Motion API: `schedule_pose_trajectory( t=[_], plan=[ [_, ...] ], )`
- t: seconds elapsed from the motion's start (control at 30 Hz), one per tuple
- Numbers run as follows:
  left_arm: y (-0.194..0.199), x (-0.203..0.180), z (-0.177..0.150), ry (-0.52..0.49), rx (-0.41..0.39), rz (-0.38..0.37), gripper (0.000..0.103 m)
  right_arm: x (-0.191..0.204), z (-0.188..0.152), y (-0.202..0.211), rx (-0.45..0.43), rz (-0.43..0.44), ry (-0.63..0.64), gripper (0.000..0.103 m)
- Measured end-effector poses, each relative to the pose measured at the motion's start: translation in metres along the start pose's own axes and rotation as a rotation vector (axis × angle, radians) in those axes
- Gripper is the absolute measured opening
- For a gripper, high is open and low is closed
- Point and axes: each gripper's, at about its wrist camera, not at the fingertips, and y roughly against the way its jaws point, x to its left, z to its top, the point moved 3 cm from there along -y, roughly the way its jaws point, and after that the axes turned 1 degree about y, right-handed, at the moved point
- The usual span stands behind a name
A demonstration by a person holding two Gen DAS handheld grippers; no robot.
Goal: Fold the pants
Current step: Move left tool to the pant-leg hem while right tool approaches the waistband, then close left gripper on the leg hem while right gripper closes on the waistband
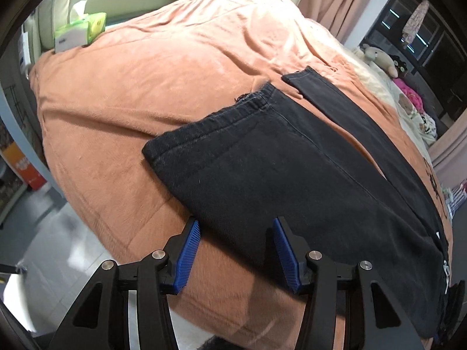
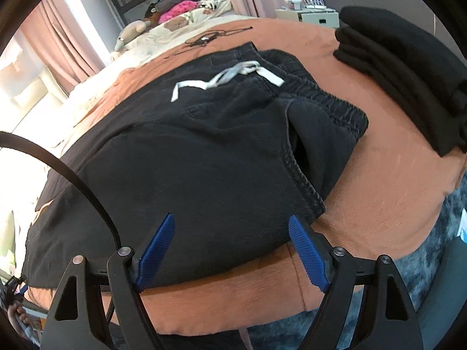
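While your left gripper (image 1: 236, 227) hangs over the near edge of the bed, its blue pads (image 1: 186, 255) stand apart with nothing pinched between them, the gap framing the near side of one leg of the black pants (image 1: 262, 175) and a strip of the orange blanket (image 1: 131, 87) beneath. From that left wrist view you see the leg's cuff pointing away towards the far side of the bed, with the second leg (image 1: 350, 110) lying beside it to the right, a wedge of blanket showing between the two. Far off at the upper left a green tissue pack (image 1: 80, 30) sits at the blanket's edge, and stuffed toys (image 1: 379, 58) lie at the upper right. Moving across to your right gripper (image 2: 232, 224), you have its fingers spread wide as well, gripping nothing, poised over the near edge of the pants' seat. In this view the elastic waistband (image 2: 329, 102) lies ahead and to the right, the white drawstring (image 2: 227, 80) sprawled loose on top of the fabric. Further right, a stack of folded dark garments (image 2: 408, 73) rests on the blanket, well apart from the pants, and a black cable (image 2: 73, 175) arcs across the left side of the view
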Motion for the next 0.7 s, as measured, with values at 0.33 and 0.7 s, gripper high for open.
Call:
schedule_pose_trajectory(
  t=[0.33,0.7],
  plan=[
    [-0.007,0.006,0.026,0.040,-0.028,0.019,0.009,-0.019,0.007,0.004,-0.036,-0.035,-0.059,0.080],
    [0.011,-0.002,0.038,0.019,-0.093,0.022,0.003,-0.072,0.019,0.001,-0.067,-0.024,-0.228,0.063]
  ],
)
